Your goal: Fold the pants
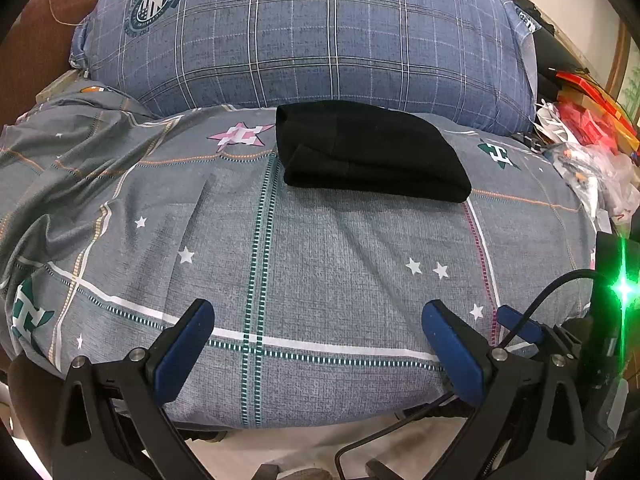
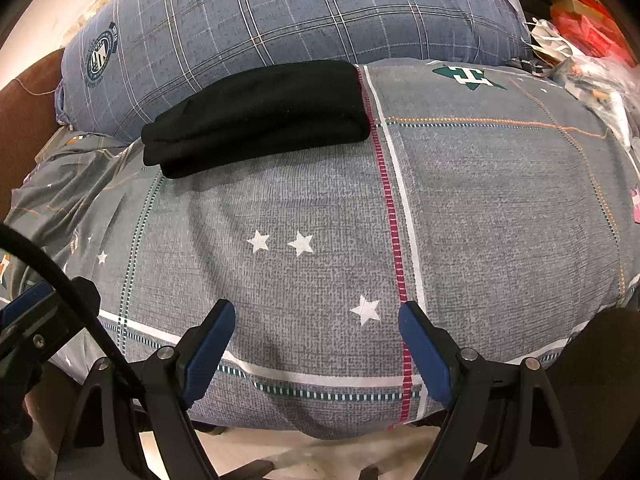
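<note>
Your left tool (image 1: 316, 312) and right tool (image 2: 316, 312): both spread wide, holding nothing, at the bed's (image 1: 320, 280) near edge. Pants (image 1: 370, 152): black, folded, near the far edge against the pillow (image 1: 312, 32).

Pants (image 1: 372, 152): matt black knit cloth, smooth. Bedsheet (image 1: 320, 264): grey woven cotton-look cloth, coarse, printed. Pillow (image 1: 312, 32): blue plaid cloth. Bags (image 1: 592, 168) at 3 o'clock: glossy crinkled plastic.
</note>
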Demonstrator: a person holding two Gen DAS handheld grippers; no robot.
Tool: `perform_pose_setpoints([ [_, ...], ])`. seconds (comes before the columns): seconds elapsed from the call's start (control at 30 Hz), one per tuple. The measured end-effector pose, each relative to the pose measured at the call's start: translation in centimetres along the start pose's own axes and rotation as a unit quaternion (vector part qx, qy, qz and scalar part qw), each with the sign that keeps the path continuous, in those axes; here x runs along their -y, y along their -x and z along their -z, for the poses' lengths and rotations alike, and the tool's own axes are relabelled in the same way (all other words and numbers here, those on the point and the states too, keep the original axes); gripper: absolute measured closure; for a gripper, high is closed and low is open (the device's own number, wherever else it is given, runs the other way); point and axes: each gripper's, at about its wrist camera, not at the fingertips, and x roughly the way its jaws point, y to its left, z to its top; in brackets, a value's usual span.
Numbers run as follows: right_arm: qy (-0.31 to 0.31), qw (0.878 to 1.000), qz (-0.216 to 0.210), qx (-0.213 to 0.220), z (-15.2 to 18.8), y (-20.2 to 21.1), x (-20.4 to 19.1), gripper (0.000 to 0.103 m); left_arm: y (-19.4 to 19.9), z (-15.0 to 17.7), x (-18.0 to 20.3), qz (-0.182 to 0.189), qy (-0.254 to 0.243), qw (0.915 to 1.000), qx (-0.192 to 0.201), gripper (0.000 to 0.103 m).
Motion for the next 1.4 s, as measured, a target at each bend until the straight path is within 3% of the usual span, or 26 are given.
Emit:
perform_pose_setpoints([
  [0.23,-0.002,1.000,-0.006,0.012,0.0,0.1,0.5,0.015,-0.5,-0.5,-0.5,0.007,0.003,1.0000,-0.005,0.000],
  [0.37,-0.017,0.999,-0.009,0.046,-1.5,1.3,1.8,0.015,-1.6,-2.7,-2.8,0.049,0.047,0.9976,-0.013,0.000],
  [0.43,-0.020,0.998,-0.001,0.055,-2.5,1.3,2.6,0.013,-3.4,-4.0,-3.9,0.064,0.052,0.9959,-0.039,0.000],
  [0.57,-0.034,0.998,-0.003,0.054,-4.9,0.4,4.4,0.013,-6.9,-5.1,-4.8,0.044,0.039,0.9954,-0.075,0.000],
  [0.77,-0.040,0.997,-0.014,0.062,-8.3,-0.2,5.3,0.013,-10.1,-4.0,-6.1,0.004,0.047,0.9937,-0.101,0.000],
  [0.93,-0.039,0.997,-0.019,0.061,-9.9,-1.1,5.1,0.013,-10.3,-3.1,-5.1,-0.029,0.003,0.9955,-0.090,0.000],
  [1.1,-0.049,0.996,-0.040,0.056,-11.3,-2.4,5.4,0.013,-9.9,-2.4,-5.1,-0.030,-0.005,0.9939,-0.106,0.000],
  [1.13,-0.051,0.996,-0.046,0.055,-11.6,-2.7,5.5,0.013,-9.7,-2.5,-5.2,-0.019,-0.004,0.9938,-0.110,0.005],
  [1.2,-0.057,0.995,-0.058,0.054,-12.4,-3.3,5.8,0.013,-8.5,-3.2,-6.2,0.032,0.025,0.9942,-0.099,0.034],
  [1.23,-0.061,0.994,-0.070,0.053,-13.1,-3.7,6.0,0.013,-8.2,-3.9,-6.9,0.068,0.043,0.9916,-0.101,0.059],
  [1.27,-0.064,0.994,-0.076,0.053,-13.6,-4.1,6.2,0.013,-8.1,-5.1,-7.9,0.112,0.073,0.9852,-0.106,0.068],
  [1.4,-0.072,0.991,-0.104,0.047,-16.4,-6.2,6.9,0.013,-9.0,-10.0,-9.6,0.136,0.119,0.9804,-0.079,0.063],
])
